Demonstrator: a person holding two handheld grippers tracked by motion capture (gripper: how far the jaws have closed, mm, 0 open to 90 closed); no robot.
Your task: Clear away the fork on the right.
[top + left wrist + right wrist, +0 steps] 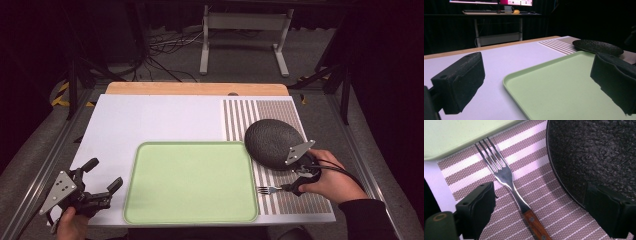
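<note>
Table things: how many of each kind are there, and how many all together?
Green tray: 1
Black plate: 1
Fork: 1
Striped placemat: 1
Total: 4
The fork lies on the placemat between the jaws of the open right claw, not gripped. The left claw is open too.

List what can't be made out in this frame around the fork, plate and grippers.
- Fork: the handle's end is cut off by the bottom edge of the right gripper view; in the high view the right gripper covers the handle.
- Black plate: its near rim sits under that gripper's grey plate, high view.
- Left gripper: the hand behind it is cut off by the bottom edge.
</note>
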